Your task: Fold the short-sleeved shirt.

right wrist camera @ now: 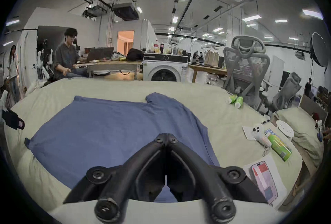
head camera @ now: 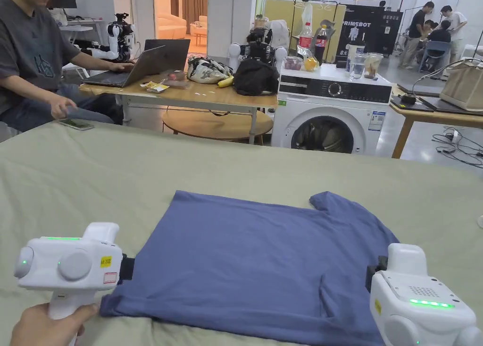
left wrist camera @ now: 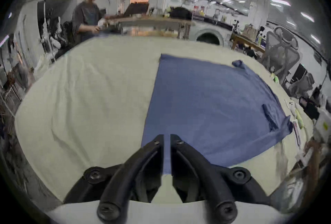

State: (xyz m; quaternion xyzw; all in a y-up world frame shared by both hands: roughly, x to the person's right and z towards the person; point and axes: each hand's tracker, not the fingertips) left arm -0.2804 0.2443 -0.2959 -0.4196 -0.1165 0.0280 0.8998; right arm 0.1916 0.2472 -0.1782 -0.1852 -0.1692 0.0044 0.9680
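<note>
- The blue short-sleeved shirt (head camera: 254,262) lies flat on the pale green bed cover (head camera: 70,181), already folded in part, one sleeve (head camera: 330,201) poking out at its far right corner.
- The left gripper (left wrist camera: 167,138) sits at the shirt's left edge, jaws slightly parted with a narrow gap and blue cloth showing between them; whether they pinch it I cannot tell.
- The right gripper (right wrist camera: 166,138) is over the shirt's near right part, jaws closed tip to tip; any cloth caught between is unclear.
- A washing machine (head camera: 330,115) stands beyond the shirt.
</note>
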